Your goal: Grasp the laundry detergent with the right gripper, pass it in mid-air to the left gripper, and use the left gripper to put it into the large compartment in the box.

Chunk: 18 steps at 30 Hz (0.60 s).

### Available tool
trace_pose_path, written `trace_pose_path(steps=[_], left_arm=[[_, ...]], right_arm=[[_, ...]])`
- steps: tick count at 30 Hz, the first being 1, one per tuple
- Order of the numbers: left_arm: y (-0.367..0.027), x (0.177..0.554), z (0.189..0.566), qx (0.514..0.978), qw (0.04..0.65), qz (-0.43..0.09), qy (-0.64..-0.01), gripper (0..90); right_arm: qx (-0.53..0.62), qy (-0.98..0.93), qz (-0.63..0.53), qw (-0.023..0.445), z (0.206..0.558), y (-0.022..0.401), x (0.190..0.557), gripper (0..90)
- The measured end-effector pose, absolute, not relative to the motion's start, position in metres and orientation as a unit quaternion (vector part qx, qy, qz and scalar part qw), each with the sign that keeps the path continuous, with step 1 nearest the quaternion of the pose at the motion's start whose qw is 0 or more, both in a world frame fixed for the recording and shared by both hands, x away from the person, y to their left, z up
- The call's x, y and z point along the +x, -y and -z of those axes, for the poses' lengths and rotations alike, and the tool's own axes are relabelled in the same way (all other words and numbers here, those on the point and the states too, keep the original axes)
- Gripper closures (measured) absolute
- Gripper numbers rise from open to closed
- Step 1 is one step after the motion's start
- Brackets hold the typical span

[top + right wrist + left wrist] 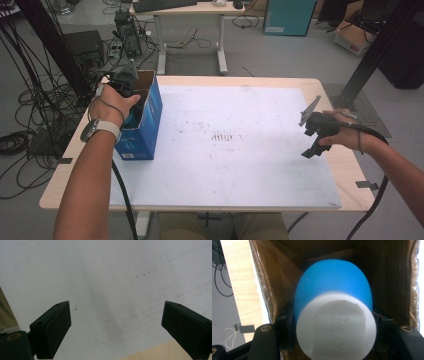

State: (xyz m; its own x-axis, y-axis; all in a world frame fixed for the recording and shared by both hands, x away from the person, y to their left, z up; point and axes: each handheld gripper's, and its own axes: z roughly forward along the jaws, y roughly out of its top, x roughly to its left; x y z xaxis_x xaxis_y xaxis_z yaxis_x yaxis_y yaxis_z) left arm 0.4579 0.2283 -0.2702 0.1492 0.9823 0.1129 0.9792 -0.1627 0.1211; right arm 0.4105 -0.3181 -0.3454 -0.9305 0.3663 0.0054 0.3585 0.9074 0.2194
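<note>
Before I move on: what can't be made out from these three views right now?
- Bottom of the blue box: in the left gripper view, the blue-and-white object held by the left gripper blocks it.
- That object's identity: too close, cut off by the bottom edge.
- Left gripper's jaws in the high view: hidden by the hand and box wall.
- Right gripper: jaws open over the white mat; their bases are cut off.

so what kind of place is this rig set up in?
Likely a robotics lab or workshop: bundles of black cables run over the grey floor, a second desk carries a keyboard, cardboard boxes sit against the back, and a black framing strut stands beside the table.
</note>
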Motion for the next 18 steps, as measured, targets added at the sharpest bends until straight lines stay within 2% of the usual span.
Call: trace_pose_path(steps=[18], left_arm=[[-0.2267, 0.4616, 0.2709, 0.760, 0.007, -0.083, -0.644, 37.3]], right_arm=[[0.194, -0.975, -0.107, 0.013, 0.3465, 0.3183, 0.4096, 8.5]])
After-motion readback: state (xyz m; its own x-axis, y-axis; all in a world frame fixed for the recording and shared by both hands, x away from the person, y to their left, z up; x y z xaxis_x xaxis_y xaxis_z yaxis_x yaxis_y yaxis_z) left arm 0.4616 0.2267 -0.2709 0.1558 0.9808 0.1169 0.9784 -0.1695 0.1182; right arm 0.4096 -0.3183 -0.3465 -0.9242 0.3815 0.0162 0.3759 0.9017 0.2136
